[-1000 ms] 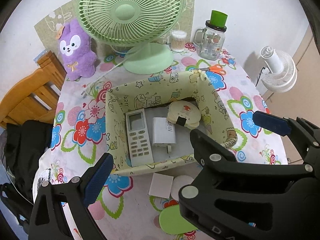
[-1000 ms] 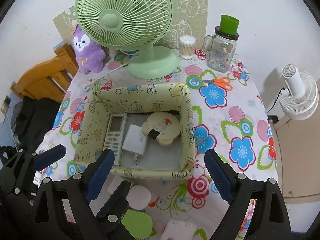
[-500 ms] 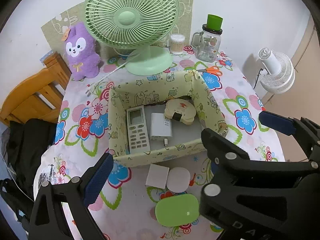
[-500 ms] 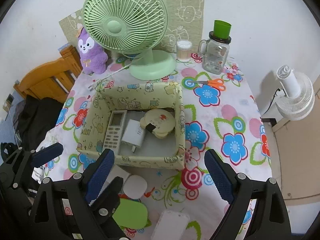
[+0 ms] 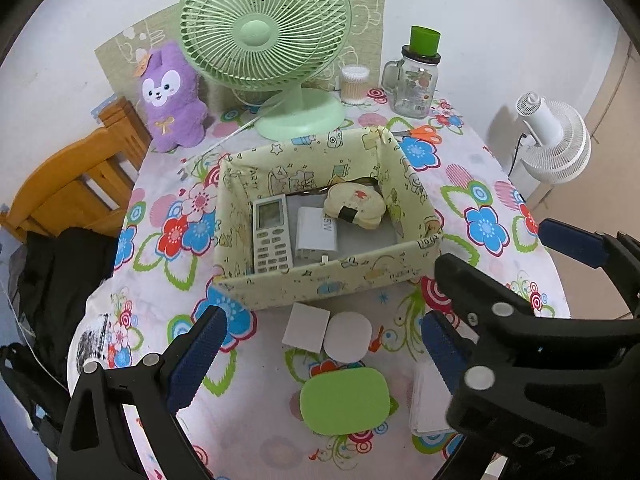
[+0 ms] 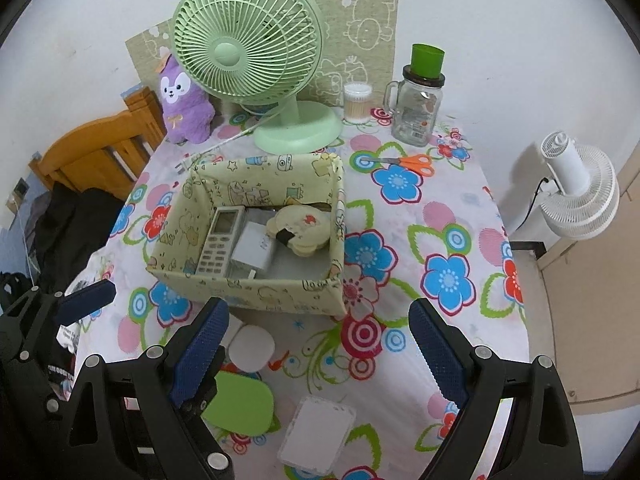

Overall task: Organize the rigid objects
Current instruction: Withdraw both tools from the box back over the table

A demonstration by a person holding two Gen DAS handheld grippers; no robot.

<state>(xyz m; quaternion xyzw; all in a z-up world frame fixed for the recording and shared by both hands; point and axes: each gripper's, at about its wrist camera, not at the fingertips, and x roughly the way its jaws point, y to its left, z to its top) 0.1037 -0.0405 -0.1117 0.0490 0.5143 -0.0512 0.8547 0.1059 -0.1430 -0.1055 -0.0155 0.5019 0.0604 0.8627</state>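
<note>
A cream printed fabric box (image 5: 332, 280) (image 6: 248, 288) holds a white remote (image 5: 271, 236) (image 6: 220, 240), a white charger (image 5: 316, 232) (image 6: 254, 248) and a round cream pad (image 5: 356, 206) (image 6: 302, 228). On the cloth in front of it lie a white square (image 5: 306, 328), a white disc (image 5: 347, 336) (image 6: 251, 346), a green oval case (image 5: 344, 400) (image 6: 240, 404) and a white rectangular case (image 6: 318, 436). My left gripper (image 5: 324, 320) hangs open above the square and the disc. My right gripper (image 6: 318, 308) is open over the box's near right corner, holding nothing.
A green desk fan (image 5: 266, 40), a purple plush (image 5: 170, 96), a cotton-swab jar (image 5: 354, 85), a glass mug-jar (image 5: 416, 80) and orange scissors (image 5: 416, 133) stand behind the box. A wooden chair (image 5: 72, 184) and a black bag (image 5: 52, 272) are at the left; a white fan (image 5: 556, 136) is off the table's right edge.
Both grippers have drawn back toward the table's near edge. The box looks smaller, and the green case and the white rectangular case have come into fuller view. Both stay open.
</note>
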